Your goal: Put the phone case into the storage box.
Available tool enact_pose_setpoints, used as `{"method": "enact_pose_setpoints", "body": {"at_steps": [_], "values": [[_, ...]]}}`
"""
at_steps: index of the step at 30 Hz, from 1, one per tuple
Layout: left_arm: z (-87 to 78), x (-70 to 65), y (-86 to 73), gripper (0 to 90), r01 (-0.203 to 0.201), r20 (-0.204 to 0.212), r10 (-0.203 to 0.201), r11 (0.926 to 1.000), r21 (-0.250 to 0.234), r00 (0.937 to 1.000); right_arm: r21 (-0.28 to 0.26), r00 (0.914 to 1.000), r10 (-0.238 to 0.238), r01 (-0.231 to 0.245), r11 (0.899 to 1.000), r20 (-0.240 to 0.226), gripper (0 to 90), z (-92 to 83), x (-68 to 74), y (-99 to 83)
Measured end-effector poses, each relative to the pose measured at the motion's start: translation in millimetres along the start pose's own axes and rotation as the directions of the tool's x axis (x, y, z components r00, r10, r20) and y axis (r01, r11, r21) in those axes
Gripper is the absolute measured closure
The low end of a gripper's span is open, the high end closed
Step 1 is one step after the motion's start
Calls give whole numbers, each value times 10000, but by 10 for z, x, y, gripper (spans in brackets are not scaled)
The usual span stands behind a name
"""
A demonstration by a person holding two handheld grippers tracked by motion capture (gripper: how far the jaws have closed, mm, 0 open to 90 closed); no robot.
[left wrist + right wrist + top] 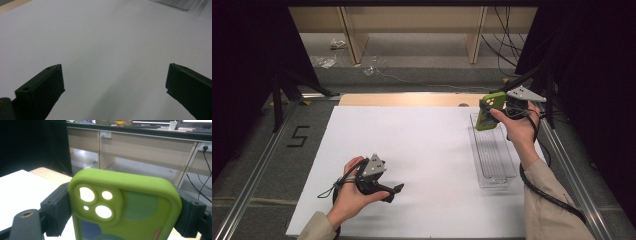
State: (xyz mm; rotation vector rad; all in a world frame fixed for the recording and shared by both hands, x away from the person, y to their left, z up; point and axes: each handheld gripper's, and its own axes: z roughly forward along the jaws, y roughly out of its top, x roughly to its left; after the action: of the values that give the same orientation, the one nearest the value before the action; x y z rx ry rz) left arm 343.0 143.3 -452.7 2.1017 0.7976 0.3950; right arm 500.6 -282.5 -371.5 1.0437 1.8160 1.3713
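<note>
A green phone case [125,205] is clamped by its two long edges between the jaws of the right gripper [498,111], held upright in the air above the far end of a clear tray [504,175]. The camera cut-outs are at the top left in the right gripper view; paler green, blue and pink patches are seen on the back, w/ the lower part cut off by the frame edge. No brand or lettering can be read on it.

The tray is set lengthwise on the white board [422,150], near its right edge. Nothing is seen in it; a ribbed floor is made out through the clear walls. In the left gripper view just one corner of the tray [177,3] is caught, blurred.

The left gripper [394,192] is held low over the near-left part of the board, well apart from the tray. Its jaws are spread wide, w/ nothing between them but bare board.

A "5" [298,136] is marked in black tape on the dark floor left of the board.
</note>
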Motion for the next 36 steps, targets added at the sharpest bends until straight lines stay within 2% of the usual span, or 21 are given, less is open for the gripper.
{"method": "enact_pose_setpoints", "body": {"at_steps": [36], "values": [[-9, 3, 5, 11, -5, -33, 5, 10000, -1, 10000, 86, 10000, -45, 44, 10000, 24, 174, 121, -34, -13]]}}
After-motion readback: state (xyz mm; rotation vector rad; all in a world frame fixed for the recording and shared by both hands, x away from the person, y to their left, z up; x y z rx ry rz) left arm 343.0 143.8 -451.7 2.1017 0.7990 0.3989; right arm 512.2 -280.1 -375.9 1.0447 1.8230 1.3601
